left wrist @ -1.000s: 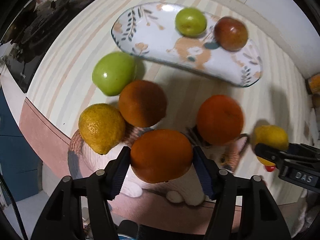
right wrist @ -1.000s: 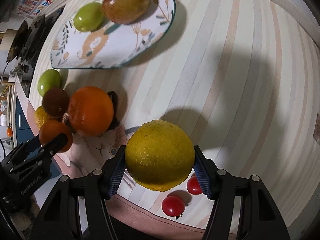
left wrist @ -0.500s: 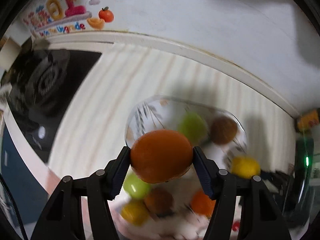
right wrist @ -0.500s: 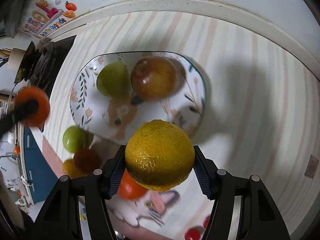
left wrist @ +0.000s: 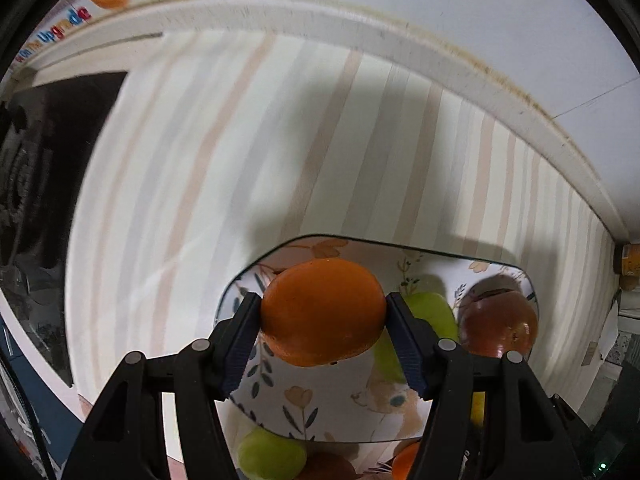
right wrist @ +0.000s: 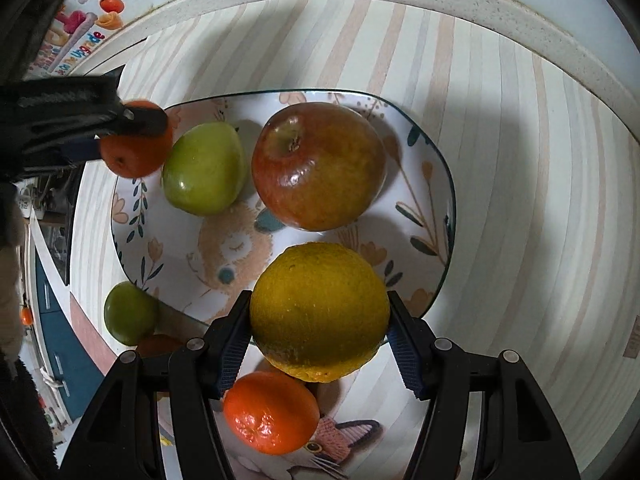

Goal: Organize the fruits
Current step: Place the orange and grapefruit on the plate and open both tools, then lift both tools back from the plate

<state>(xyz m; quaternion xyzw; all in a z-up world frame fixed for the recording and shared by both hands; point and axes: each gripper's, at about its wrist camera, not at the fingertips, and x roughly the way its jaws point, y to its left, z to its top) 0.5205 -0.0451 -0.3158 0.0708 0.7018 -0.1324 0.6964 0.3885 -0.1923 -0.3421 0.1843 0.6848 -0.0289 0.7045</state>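
About halfway there, I'd say. The rounded ceramic plate with the leaf-and-animal print already has a red-and-yellow apple and a smaller green apple sitting on it side by side. Both carried fruits are over the plate but not down yet: the left gripper has its fingers clamped on a smooth orange mandarin at the plate's left end, and the right gripper is closed on a dull yellow-green citrus over the near rim.

Still off the plate, lower in the right wrist frame: a glossy orange mandarin, a small green fruit, and maybe another orange one tucked behind the fingers (mostly hidden).

The striped pastel counter meets a white wall, with a colourful fruit sticker at upper left.
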